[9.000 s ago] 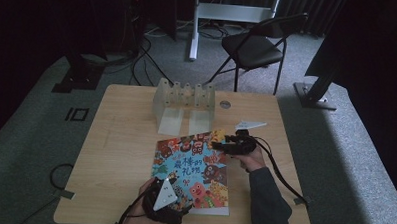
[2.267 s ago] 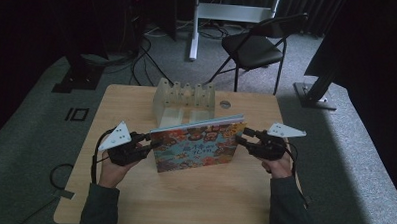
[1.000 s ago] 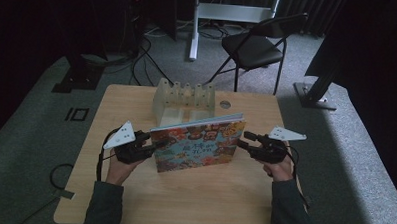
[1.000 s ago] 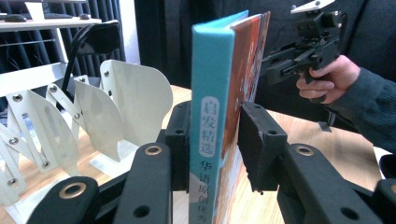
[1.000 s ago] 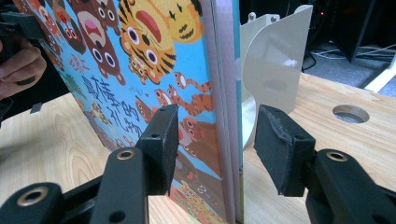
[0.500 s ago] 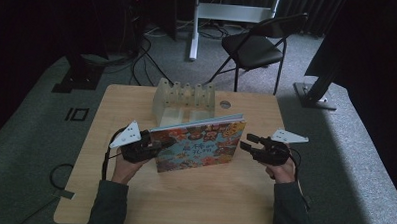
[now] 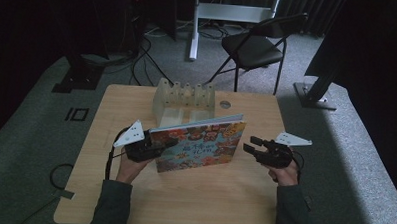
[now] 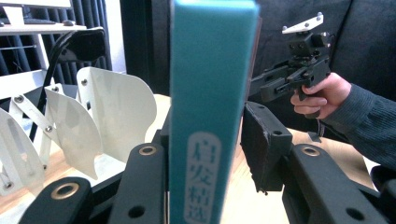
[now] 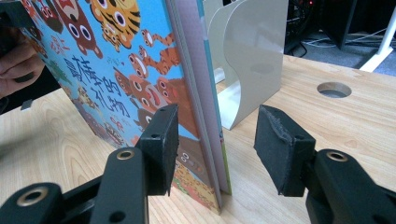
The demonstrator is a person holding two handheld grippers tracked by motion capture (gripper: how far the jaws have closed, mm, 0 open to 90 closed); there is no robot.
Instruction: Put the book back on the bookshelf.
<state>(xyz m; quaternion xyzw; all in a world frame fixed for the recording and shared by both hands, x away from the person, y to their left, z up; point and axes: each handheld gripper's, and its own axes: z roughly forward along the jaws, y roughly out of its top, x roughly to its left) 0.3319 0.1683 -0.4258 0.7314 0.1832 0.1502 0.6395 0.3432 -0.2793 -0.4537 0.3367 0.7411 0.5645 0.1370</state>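
A: Start with the biggest thing. What carries everything?

B: The wooden desk [image 7: 133, 205], pale and rectangular, with a round cable hole [image 7: 225, 104] near its far edge. Behind it on the grey carpet stands a black folding chair [image 7: 253, 49].

A: And on the desk?

B: A white rack of upright dividers [image 7: 183, 99] sits at the far middle. Just in front of it the picture book [image 7: 200, 144] stands on its lower edge, tilted back a little toward the rack, its bright cover with cartoon tigers facing the person. The teal spine [image 8: 210, 107] faces the left gripper view.

A: Who has the book?

B: The left tool [image 7: 158, 144] is at the spine end. In its own view the spine runs up between the two jaws; the left pad lies against it, while the right pad [image 8: 261, 144] stands a small way off with a gap showing. So the jaws are parted around the book, not pressing on it from both sides.

A: The other one?

B: The right tool [image 7: 252, 146] hovers just beside the book's free end, apart from it in the high view. In the right gripper view its jaws are spread about halfway, the page edge [image 9: 201, 93] rising between them, neither pad touching it.
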